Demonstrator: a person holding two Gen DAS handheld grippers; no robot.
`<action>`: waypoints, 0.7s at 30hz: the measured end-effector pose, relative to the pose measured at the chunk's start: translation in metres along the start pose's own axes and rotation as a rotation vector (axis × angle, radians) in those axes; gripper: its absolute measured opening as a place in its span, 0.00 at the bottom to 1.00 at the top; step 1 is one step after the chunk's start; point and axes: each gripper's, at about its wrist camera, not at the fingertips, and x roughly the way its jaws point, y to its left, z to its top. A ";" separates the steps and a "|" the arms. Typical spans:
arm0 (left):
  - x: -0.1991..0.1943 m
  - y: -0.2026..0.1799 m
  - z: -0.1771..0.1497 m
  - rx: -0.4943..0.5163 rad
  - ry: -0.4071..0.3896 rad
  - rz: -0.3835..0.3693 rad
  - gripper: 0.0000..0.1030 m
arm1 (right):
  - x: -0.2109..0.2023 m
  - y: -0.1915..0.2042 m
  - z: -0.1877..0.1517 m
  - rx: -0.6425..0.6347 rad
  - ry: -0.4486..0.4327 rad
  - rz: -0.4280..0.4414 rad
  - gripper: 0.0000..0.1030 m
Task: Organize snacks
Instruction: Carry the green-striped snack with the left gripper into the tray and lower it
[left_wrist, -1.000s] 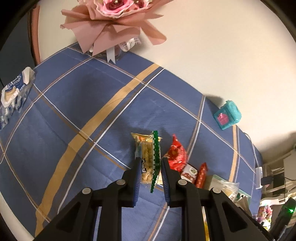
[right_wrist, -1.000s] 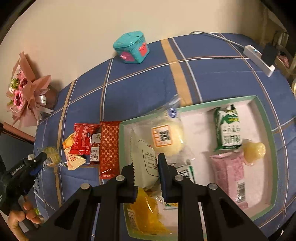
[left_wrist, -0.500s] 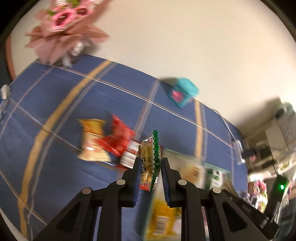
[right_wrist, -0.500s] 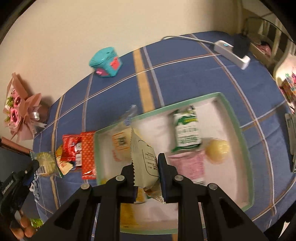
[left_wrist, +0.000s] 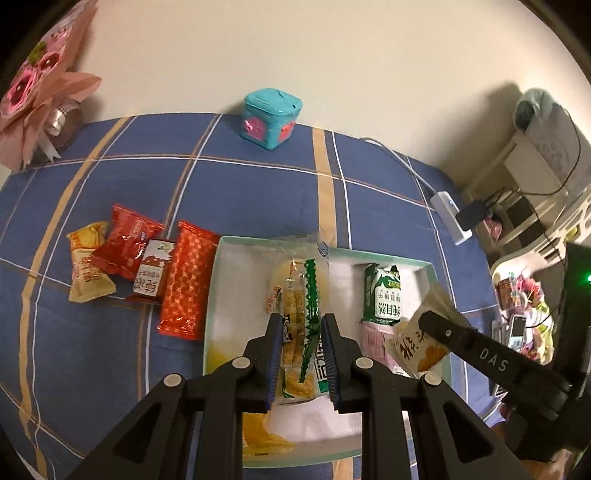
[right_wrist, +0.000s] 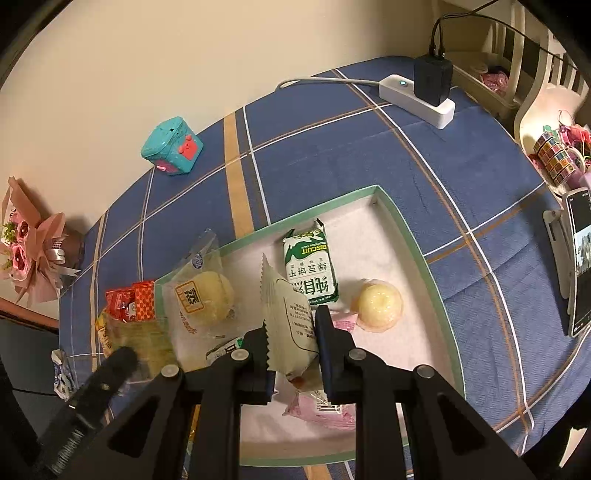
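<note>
Left wrist view first: the left gripper (left_wrist: 302, 343) is clamped on a clear packet of biscuit sticks (left_wrist: 300, 325) with a green zigzag edge, held upright on its side seam so the thin crinkly film hangs straight and, I'd judge, drops cleanly into the tray (left_wrist: 436, 280) below. That tray is a shallow rectangular box, mint-green rim, white floor, already carrying a green biscuit pack (left_wrist: 382, 293) and a round bun in clear wrap (left_wrist: 295, 269). Left of the tray, four glossy pillow packs lie in a row on the blue checked cloth (left_wrist: 258, 188): a yellow packet (left_wrist: 88, 267), a red packet (left_wrist: 127, 245), a small brown-and-white bar (left_wrist: 153, 273) and an orange-red patterned packet (left_wrist: 188, 284), the last touching the tray's outer wall. At the right of this view the right gripper (left_wrist: 428, 321) hovers with its own packet. Over to the right wrist view: the right gripper (right_wrist: 291, 339) is closed on a pale matte sachet (right_wrist: 290, 314) with a saw-tooth top, pinched low so it stands tall over the tray's floor. Beneath it lie a soft pink packet (right_wrist: 325, 410) and a domed, translucent jelly cup (right_wrist: 378, 304), smooth and rounded. Both snacks are in the air above the tray, not yet set down.
</note>
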 end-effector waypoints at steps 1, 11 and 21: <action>0.000 -0.001 0.000 0.004 0.000 0.005 0.22 | 0.000 0.001 0.000 -0.003 0.000 0.006 0.20; 0.004 0.004 0.000 -0.005 -0.002 0.027 0.22 | 0.004 0.022 -0.005 -0.037 0.011 0.047 0.20; 0.011 0.003 0.000 -0.002 0.024 0.032 0.23 | 0.008 0.029 -0.007 -0.048 0.019 0.044 0.20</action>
